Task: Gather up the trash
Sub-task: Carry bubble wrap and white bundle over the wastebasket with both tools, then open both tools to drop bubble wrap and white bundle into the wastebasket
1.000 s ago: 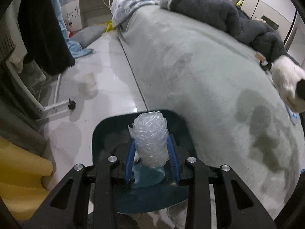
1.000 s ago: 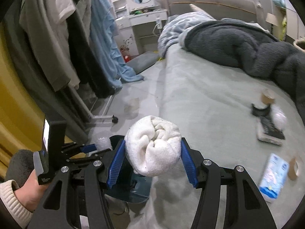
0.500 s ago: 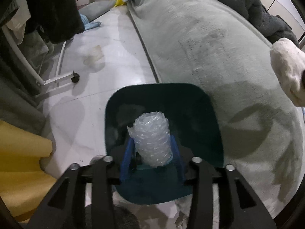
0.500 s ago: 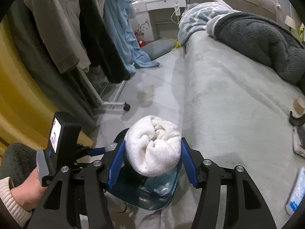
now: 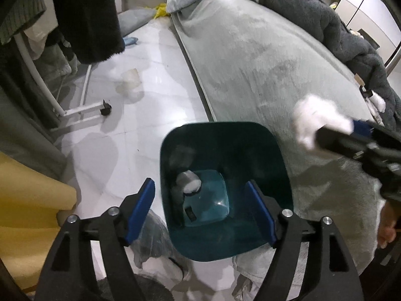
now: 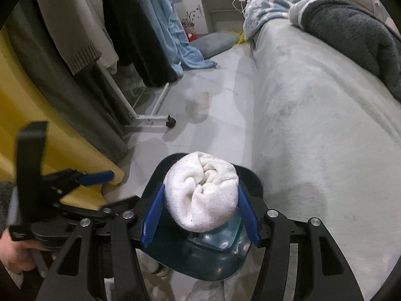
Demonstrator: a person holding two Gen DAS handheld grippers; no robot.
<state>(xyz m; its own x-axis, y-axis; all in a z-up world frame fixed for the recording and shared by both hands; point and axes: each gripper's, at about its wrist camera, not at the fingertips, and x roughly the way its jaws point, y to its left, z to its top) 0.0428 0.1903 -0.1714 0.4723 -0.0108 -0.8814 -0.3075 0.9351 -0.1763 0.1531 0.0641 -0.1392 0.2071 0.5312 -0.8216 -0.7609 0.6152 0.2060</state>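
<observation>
A second ago the left gripper [image 5: 201,205] was closed on a roll of bubble wrap above the dark green bin [image 5: 280,155]; its jaws have just been opening, and now nothing is between them. A pale lump [image 5: 189,181] lies on the bottom of the bin, blurred, and I judge it to be the bubble wrap that has dropped in, though I cannot tell for sure. So this piece of trash seems to be delivered, and the left gripper is free for the next one. It hangs with its blue pads wide apart over the near edge of the bin, touching nothing. The right gripper [image 6: 199,205] has come lower and closer, and it is now right above the bin. It is clenched on a rolled white cloth [image 6: 201,193], with both blue pads pressing on the sides of the roll. The cloth is still in the air, over the opening of the bin. The bin stands on the white floor [image 5: 150,95], just beside the grey bed [image 5: 263,62] on the right.
</observation>
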